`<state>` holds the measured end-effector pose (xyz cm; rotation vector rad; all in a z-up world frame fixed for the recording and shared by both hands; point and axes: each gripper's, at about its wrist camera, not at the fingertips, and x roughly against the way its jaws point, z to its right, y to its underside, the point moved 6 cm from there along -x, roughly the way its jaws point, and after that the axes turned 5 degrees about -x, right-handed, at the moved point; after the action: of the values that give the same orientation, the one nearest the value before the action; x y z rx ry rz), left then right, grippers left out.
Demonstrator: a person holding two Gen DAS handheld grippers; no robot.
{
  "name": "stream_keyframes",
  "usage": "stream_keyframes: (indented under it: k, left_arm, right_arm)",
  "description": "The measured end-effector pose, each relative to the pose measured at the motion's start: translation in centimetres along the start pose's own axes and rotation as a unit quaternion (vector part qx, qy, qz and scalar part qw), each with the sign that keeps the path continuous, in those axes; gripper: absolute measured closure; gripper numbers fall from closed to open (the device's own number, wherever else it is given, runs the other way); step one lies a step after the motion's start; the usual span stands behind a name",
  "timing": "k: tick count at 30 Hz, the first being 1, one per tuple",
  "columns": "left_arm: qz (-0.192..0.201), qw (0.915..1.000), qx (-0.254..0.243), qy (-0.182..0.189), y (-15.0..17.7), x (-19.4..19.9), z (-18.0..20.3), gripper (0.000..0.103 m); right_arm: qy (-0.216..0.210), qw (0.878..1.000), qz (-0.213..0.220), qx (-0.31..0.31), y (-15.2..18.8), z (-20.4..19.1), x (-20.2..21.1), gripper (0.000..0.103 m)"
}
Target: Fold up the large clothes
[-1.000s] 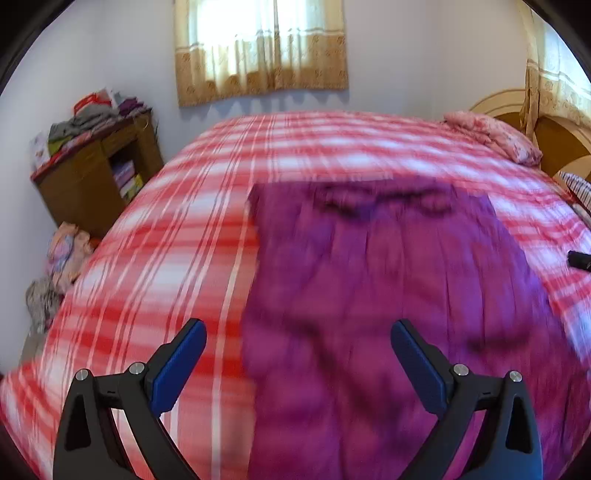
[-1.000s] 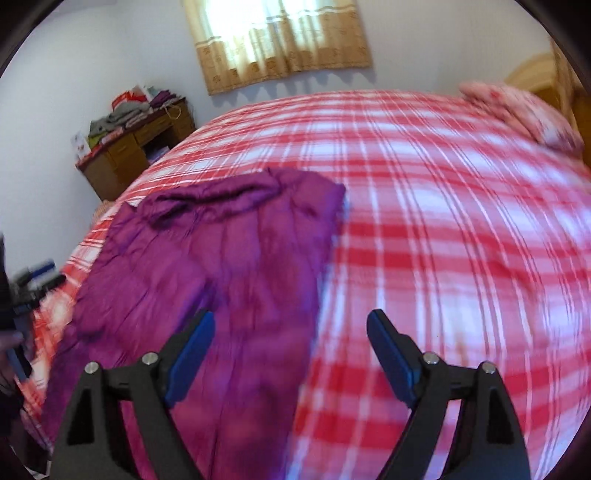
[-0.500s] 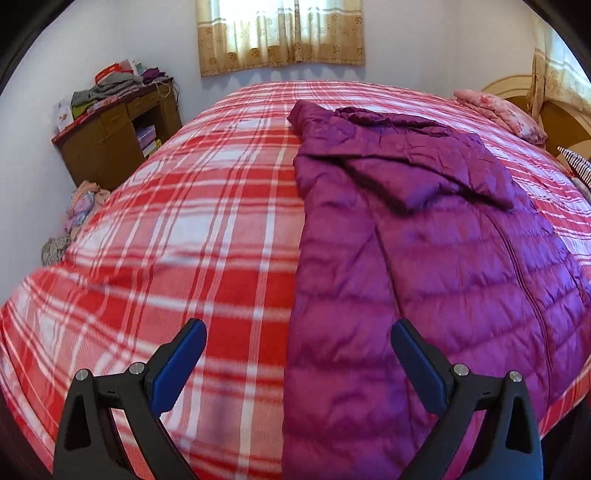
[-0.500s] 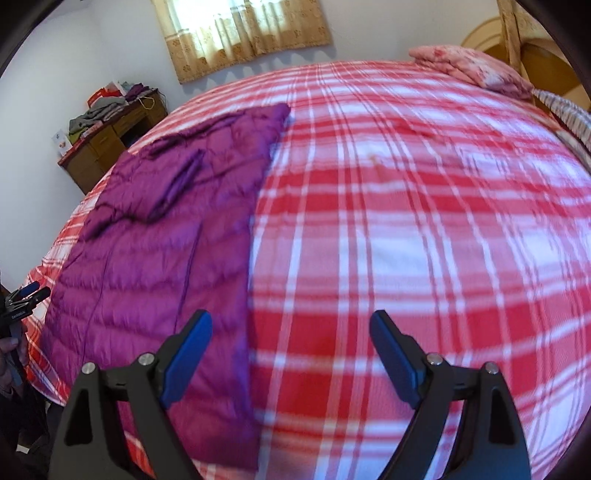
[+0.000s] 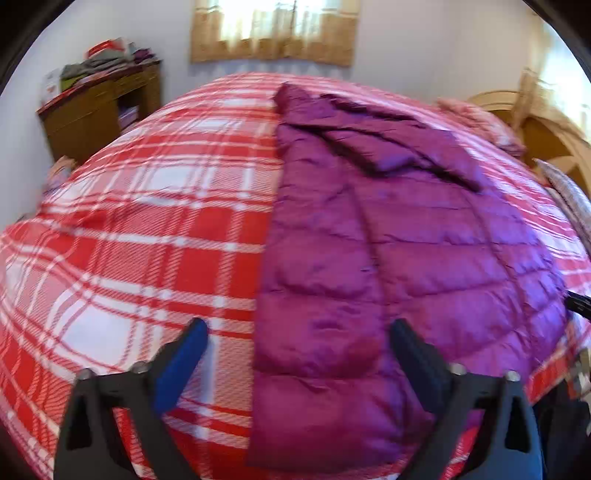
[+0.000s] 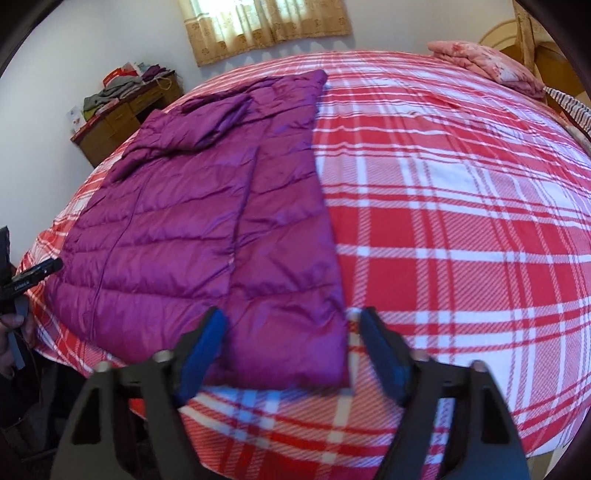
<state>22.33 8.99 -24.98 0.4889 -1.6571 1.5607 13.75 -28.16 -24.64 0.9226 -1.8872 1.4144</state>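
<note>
A purple quilted puffer jacket [image 5: 388,258] lies flat along the red-and-white plaid bed [image 5: 147,221], sleeves folded in across its top. My left gripper [image 5: 295,354] is open and empty, low over the jacket's near left hem corner. In the right wrist view the jacket [image 6: 207,229] lies at the left, and my right gripper [image 6: 291,343] is open and empty, its jaws straddling the near right hem corner just above the cloth.
A wooden desk [image 5: 99,110] piled with clothes stands at the back left. A pink pillow [image 6: 491,70] and the wooden headboard [image 5: 546,129] are on the right. A curtained window [image 6: 266,26] is behind. The bed's near edge [image 6: 332,450] lies under the grippers.
Both grippers have dropped closer to the jacket's near hem. The left one now sits over the left corner and the right one over the right corner. Both stay open.
</note>
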Motion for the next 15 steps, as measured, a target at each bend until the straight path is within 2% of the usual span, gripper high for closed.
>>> stream_keyframes:
  k: [1, 3, 5, 9, 15]
  left_arm:
    - [-0.009, 0.9999, -0.009, 0.011, 0.1, -0.2, 0.5, 0.049]
    - [-0.01, 0.9995, -0.018, 0.024, 0.2, -0.1, 1.1, 0.071]
    - [-0.006, 0.999, -0.02, 0.039, 0.2, 0.3, 1.5, 0.088]
    - [0.028, 0.9974, -0.018, 0.063, -0.9, 3.5, 1.8, 0.097]
    - [0.101, 0.9887, -0.006, 0.111, -3.3, 11.3, 2.2, 0.099]
  right_arm:
    - [-0.007, 1.0, -0.002, 0.0, 0.0, -0.2, 0.0, 0.068]
    - [-0.022, 1.0, -0.005, -0.009, 0.1, -0.3, 0.1, 0.085]
    - [-0.044, 0.999, -0.003, -0.025, 0.1, -0.5, 0.5, 0.09]
    - [-0.059, 0.998, 0.028, -0.021, -0.5, -1.2, 2.7, 0.094]
    - [-0.096, 0.99, 0.1, -0.031, -3.3, -1.8, 9.8, 0.095]
